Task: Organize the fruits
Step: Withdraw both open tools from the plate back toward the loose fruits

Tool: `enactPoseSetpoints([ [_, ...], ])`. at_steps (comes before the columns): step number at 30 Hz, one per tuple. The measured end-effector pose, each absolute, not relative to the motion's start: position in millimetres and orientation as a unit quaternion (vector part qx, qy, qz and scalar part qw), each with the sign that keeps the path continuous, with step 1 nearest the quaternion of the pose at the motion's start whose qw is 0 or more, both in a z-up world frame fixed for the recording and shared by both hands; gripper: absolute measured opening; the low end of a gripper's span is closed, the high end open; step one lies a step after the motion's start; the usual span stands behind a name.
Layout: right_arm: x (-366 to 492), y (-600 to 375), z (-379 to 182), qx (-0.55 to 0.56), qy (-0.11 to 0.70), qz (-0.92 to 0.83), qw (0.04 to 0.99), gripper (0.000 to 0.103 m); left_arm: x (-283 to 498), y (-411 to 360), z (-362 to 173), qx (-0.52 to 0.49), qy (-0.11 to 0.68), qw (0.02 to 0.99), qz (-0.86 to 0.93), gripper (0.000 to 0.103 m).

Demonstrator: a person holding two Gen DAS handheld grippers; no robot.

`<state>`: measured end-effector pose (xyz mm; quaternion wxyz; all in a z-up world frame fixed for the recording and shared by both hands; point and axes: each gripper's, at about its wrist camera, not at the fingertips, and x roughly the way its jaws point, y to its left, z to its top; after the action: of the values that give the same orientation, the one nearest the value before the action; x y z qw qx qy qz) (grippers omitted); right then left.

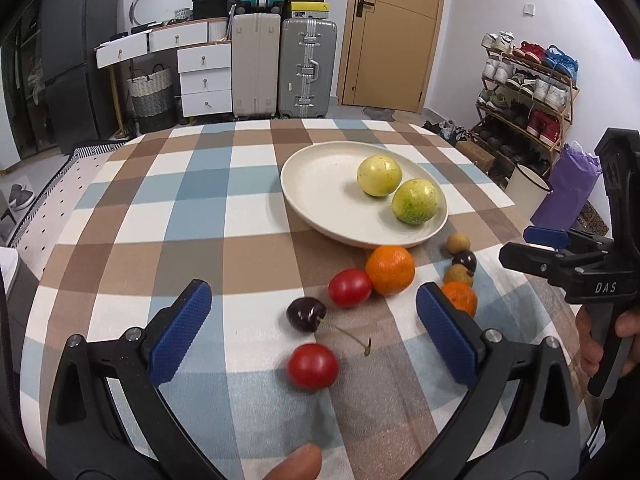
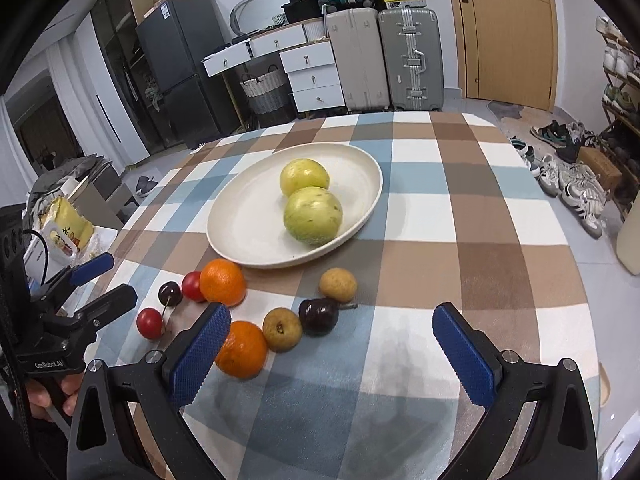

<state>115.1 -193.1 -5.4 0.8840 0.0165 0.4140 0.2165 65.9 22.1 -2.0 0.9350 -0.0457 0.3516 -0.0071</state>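
On the checked table point(image 2: 460, 200), a cream plate point(image 2: 248, 224) held two yellow-green fruits point(image 2: 313, 215). At its six o'clock lay two oranges point(image 2: 222, 282), small brown fruits point(image 2: 338, 284), tomatoes point(image 1: 313, 366) and dark cherries point(image 1: 306, 314), perhaps plums. The left gripper point(image 1: 314, 330) hung spread around a tomato and cherry, touching neither; the right gripper point(image 2: 332, 354) was spread, empty.

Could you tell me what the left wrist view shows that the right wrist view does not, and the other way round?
Only the left wrist view shows the loaded shoe rack and a purple bag. Only the right wrist view shows a yellow snack bag beside the table and sneakers on the floor. Both show the plate holding two yellow-green fruits, the loose fruit in front of it such as the orange, and both claws open: left claw, right claw.
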Motion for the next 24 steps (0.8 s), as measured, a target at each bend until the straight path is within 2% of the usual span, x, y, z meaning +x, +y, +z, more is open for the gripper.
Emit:
enactPoseSetpoints([
  [24, 86.2, -176.0, -28.3, 0.013, 0.454, 0.261, 0.852, 0.102, 48.3, 21.4, -26.3, -0.046, 0.383, 0.922, 0.002, 0.102],
])
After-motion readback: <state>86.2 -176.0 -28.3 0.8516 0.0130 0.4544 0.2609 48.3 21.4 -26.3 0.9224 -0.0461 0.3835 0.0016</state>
